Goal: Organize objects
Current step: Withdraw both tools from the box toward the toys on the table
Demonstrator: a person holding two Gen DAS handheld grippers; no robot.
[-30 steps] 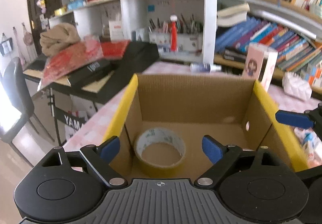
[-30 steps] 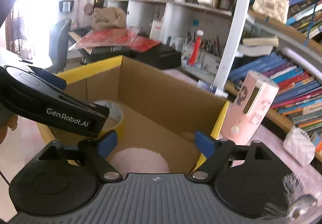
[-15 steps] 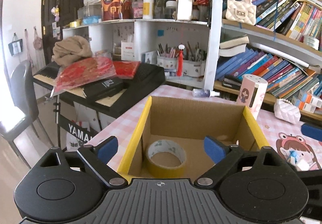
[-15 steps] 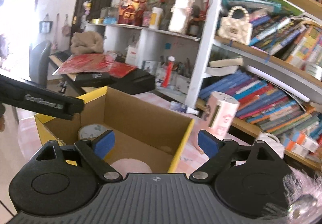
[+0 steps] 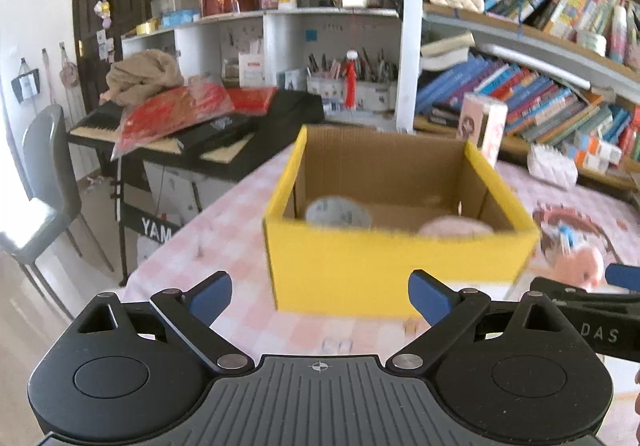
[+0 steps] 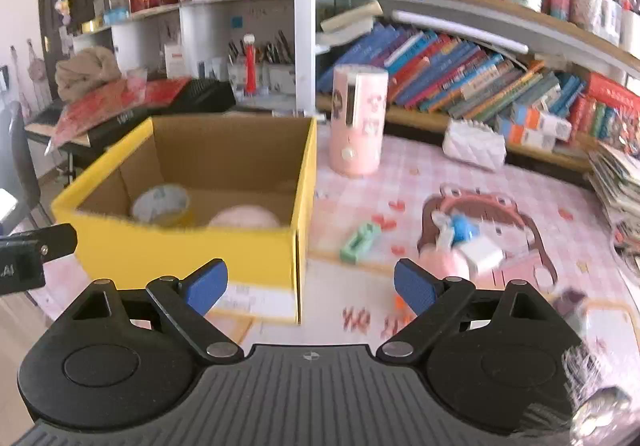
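Yellow cardboard box (image 6: 192, 250) is set on the pink checked table (image 6: 400, 173); a tape roll (image 6: 160, 203) and a pink round thing (image 6: 244, 217) (blurred) are held inside. Left gripper (image 5: 320, 296) and right gripper (image 6: 310, 288) are spread wide, nothing between them.

Left claw (image 5: 320, 296), right claw (image 6: 310, 286): wide, empty.

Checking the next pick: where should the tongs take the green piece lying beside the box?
Likely across the two long sides of the green piece, near its middle, coming from above. It lies flat and elongated on the tablecloth, apart from the yellow box.
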